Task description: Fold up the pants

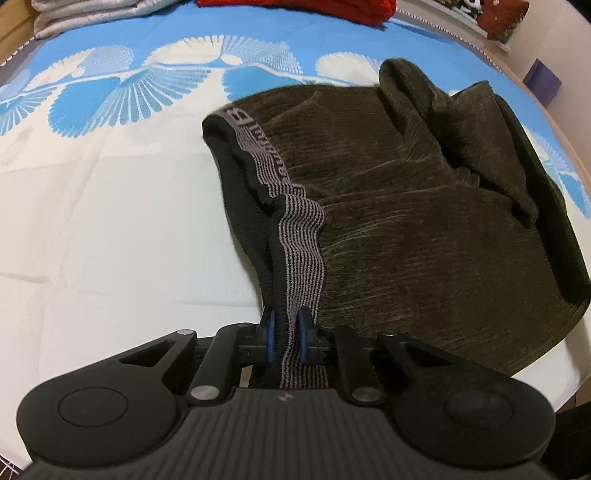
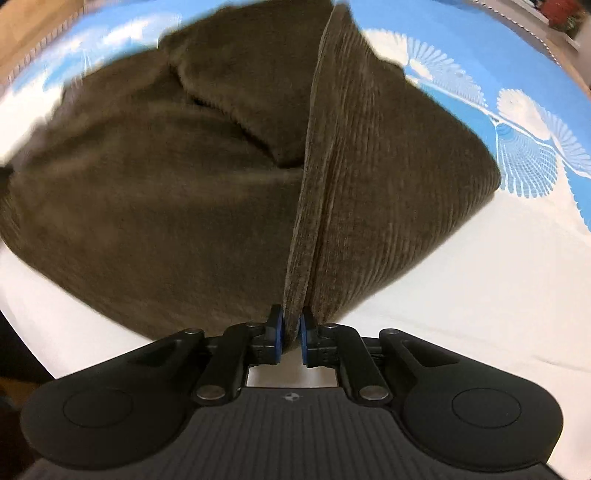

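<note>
Through the left wrist camera we see our left gripper (image 1: 284,334) pinching the striped waistband (image 1: 300,236) of the pants (image 1: 406,206), its blue pads (image 1: 270,332) pressed against the elastic from both sides. The pants are dark olive-brown ribbed fabric, lying on the bedsheet (image 1: 110,221), which is white close to us and blue with white fan patterns beyond the pants. The waistband is black with thin grey stripes and carries woven lettering; we can read only a large letter B (image 1: 236,119) at its far end, and the rest is too bunched to make out. Beyond the waistband the pant fabric heaps into loose folds. Past the pants, at the sheet's far edge, sit a folded grey cloth (image 1: 92,14) and a red garment (image 1: 295,9). Off the pants' far corner a small purple box (image 1: 543,79) stands by the wall.

Through the right wrist camera we see our right gripper (image 2: 292,332) clamped on a doubled edge of the same pants (image 2: 166,192), a fold of ribbed cloth (image 2: 314,221) running up from between the blue pads (image 2: 277,332). The pants fill most of this view, partly blurred on the side away from the fold. Beside the fold the sheet (image 2: 461,277) shows white, with its blue fan print further off. No writing is visible here.
</note>
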Demonstrator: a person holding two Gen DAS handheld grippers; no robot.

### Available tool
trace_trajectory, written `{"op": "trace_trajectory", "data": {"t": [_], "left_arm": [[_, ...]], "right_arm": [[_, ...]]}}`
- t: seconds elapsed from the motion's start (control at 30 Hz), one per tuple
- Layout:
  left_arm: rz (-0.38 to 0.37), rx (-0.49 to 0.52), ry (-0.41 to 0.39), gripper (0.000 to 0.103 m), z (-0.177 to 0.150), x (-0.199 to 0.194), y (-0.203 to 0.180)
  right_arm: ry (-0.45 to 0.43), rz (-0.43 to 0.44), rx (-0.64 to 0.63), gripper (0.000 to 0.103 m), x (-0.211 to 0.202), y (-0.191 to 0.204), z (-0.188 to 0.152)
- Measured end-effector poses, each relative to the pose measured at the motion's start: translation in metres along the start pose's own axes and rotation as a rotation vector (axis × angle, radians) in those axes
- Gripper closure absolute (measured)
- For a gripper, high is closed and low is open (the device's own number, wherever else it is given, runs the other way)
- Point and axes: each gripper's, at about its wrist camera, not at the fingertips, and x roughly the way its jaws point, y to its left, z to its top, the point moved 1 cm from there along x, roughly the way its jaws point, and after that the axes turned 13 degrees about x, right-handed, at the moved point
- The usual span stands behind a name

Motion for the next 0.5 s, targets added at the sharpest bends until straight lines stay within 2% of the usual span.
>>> {"op": "trace_trajectory", "data": {"t": [0.1, 0.17, 0.2, 0.23, 0.43, 0.5], "left_arm": [[-0.01, -0.053, 0.014, 0.086, 0.008, 0.008, 0.005], [-0.022, -0.105, 0.008, 0.073, 0.007, 0.011, 0.013], [-0.039, -0.138, 0.006, 0.069, 0.008, 0.013, 0.017], [-0.06, -0.173, 0.005, 0.061, 0.01, 0.016, 0.021], [-0.08, -0.231, 0.036, 0.044, 0.024, 0.034, 0.025], [-0.069, -0.236, 0.05, 0.042, 0.025, 0.041, 0.026]], "right_arm": [[-0.076, 0.041, 0.076, 0.073, -0.011, -0.014, 0.016], [-0.128, 0.043, 0.129, 0.061, -0.01, -0.016, 0.028], [-0.155, 0.024, 0.151, 0.053, -0.01, -0.014, 0.028], [-0.178, -0.001, 0.166, 0.05, -0.008, -0.013, 0.035], [-0.217, -0.054, 0.161, 0.05, 0.02, 0.004, 0.06], [-0.221, -0.077, 0.142, 0.05, 0.031, 0.013, 0.069]]}}
